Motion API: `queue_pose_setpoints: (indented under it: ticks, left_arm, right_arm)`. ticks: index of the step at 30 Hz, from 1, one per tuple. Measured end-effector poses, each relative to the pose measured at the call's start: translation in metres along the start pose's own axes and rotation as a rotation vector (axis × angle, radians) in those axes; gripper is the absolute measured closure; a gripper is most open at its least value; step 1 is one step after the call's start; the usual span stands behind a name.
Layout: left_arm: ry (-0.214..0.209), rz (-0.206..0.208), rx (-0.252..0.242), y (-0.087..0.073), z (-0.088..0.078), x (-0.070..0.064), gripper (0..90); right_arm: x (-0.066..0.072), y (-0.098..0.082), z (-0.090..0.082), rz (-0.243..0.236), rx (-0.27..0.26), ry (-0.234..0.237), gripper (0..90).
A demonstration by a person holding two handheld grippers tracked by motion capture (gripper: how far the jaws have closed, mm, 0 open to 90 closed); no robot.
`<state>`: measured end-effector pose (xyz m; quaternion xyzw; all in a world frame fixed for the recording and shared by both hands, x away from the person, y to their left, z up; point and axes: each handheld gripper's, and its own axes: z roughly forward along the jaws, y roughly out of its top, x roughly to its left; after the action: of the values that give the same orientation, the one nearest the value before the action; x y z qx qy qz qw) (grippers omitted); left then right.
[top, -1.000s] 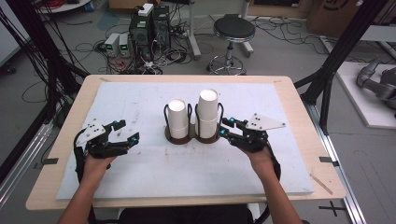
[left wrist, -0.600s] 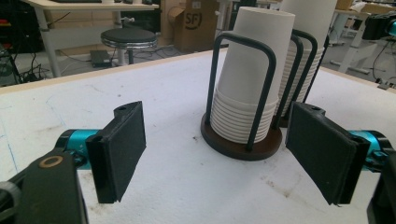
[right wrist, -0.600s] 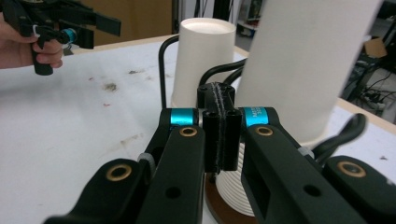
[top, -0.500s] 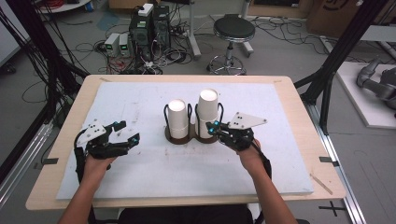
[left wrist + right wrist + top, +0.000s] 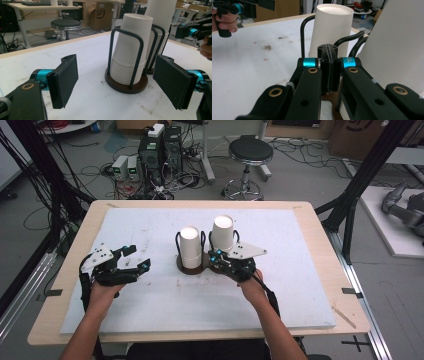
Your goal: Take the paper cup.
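Left of the cup rack (image 5: pixel 200 265), well apart from it, the left gripper (image 5: pixel 134 261) rests on the table (image 5: pixel 300 285) with its jaws spread wide and nothing between them. The rack holds a short cup stack (image 5: pixel 190 247) and, right of it, a taller stack (image 5: pixel 223 234). The right gripper (image 5: pixel 214 256), jaws pressed together on nothing, sits at the rack's right base, beside the taller stack.

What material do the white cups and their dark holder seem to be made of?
The cups look like matte white paper: thin stacked rims show at the bottom. The holder seems to be black-coated metal wire loops on a dark brown round base, perhaps wood or plastic.
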<state>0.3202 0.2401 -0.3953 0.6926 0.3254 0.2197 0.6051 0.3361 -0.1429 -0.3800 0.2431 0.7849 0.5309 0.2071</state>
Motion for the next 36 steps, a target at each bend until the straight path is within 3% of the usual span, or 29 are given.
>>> queue_pose_setpoints:
  ticks: [8,13,19,21,26,36]
  left_arm:
    - [-0.025,0.024,-0.015,0.021,0.016,-0.002,20.5]
    - [-0.051,0.043,-0.014,0.037,0.03,-0.003,20.4]
    - [-0.077,0.031,-0.005,0.049,0.048,-0.004,20.1]
    - [-0.107,0.026,0.002,0.052,0.056,-0.005,20.0]
    - [-0.135,0.026,0.023,0.057,0.079,-0.009,19.5]
    - [-0.159,0.045,0.082,0.063,0.119,-0.023,19.4]
  right_arm:
    - [0.015,-0.008,0.023,0.072,-0.042,-0.093,90.0]
    - [0.022,-0.012,0.032,0.099,-0.045,-0.098,90.0]
    - [0.027,-0.016,0.039,0.093,-0.025,-0.106,90.0]
    - [0.028,-0.018,0.042,0.093,-0.016,-0.109,90.0]
    - [0.029,-0.025,0.05,0.104,0.013,-0.108,90.0]
    - [0.033,-0.033,0.06,0.133,0.053,-0.095,90.0]
